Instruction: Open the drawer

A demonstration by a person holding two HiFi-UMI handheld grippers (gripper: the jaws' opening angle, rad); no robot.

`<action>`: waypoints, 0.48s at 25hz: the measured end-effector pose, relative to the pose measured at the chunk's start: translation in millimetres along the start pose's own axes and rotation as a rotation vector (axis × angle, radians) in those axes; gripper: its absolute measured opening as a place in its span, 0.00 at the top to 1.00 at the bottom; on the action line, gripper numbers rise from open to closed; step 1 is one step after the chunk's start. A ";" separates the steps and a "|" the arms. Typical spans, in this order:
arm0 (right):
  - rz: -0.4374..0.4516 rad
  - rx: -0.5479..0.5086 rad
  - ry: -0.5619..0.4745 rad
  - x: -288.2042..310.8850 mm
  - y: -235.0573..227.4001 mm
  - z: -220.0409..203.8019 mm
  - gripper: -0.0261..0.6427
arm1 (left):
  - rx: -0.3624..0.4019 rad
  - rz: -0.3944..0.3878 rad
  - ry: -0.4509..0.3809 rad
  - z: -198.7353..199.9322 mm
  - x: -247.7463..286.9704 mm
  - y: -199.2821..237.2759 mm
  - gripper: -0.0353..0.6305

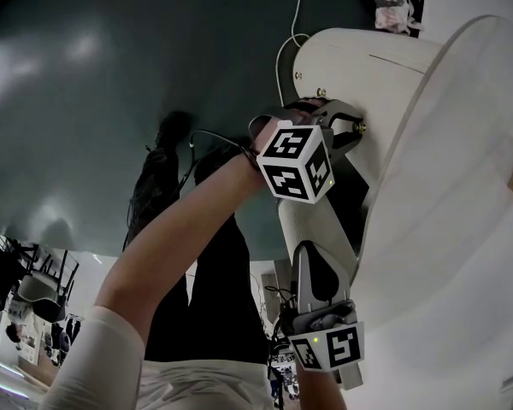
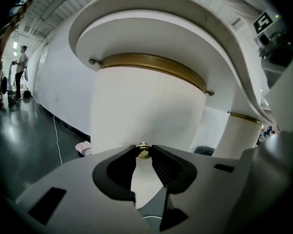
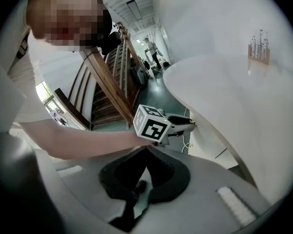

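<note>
fingers [image 2: 167,168] of the left gripper [image 2: 143,148] were closed on the small brass knob [image 2: 143,152], pinching it at their very tips. those of the right gripper [image 3: 147,151] met tip to tip with nothing between them.

largest was the white bench [image 3: 224,96], its rounded top overhanging a curved white body. the drawer [image 2: 146,111] sat in that body under the overhang, just below a brass band [image 2: 151,63]. its front stood upright and bulged toward the left gripper. i could not tell whether it was out at all. dark green floor [image 1: 77,92] spread round the bench, and a wooden staircase [image 3: 107,84] rose beyond.

the person's left arm [image 1: 179,254] stretched across to the drawer. the right gripper hung lower, aimed at the left one.

the knob's short stem pointed out of the drawer front, straight along the left fingers. in the head view it pointed left, toward the person.

only the left gripper view showed the knob squarely in the pinch. only the right gripper view showed the staircase and a small rack [image 3: 258,50] on the bench top. only the head view showed both grippers at once. a thin white cable [image 2: 56,133] trailed on the floor near the bench.
</note>
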State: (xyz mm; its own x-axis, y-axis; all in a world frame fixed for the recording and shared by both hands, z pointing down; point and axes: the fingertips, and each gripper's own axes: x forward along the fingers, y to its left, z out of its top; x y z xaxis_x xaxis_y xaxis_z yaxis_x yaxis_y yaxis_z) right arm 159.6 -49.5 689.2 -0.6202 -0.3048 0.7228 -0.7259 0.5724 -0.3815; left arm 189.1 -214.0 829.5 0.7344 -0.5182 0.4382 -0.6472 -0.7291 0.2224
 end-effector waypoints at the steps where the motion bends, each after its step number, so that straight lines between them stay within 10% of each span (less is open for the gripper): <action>1: -0.001 0.000 -0.002 0.5 0.1 1.0 0.94 | 0.000 -0.005 0.004 -0.3 -0.5 -0.1 0.79; 12: 0.000 -0.009 -0.001 8.9 5.4 -4.4 0.94 | -0.031 -0.022 0.027 -21.1 -37.9 1.5 0.79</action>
State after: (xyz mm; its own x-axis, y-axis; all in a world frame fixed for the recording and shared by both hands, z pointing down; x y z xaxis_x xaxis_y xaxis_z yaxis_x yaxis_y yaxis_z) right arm 151.5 -45.8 696.1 -0.6205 -0.3060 0.7220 -0.7233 0.5792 -0.3761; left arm 156.0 -186.0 831.6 0.7432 -0.4897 0.4558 -0.6372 -0.7258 0.2593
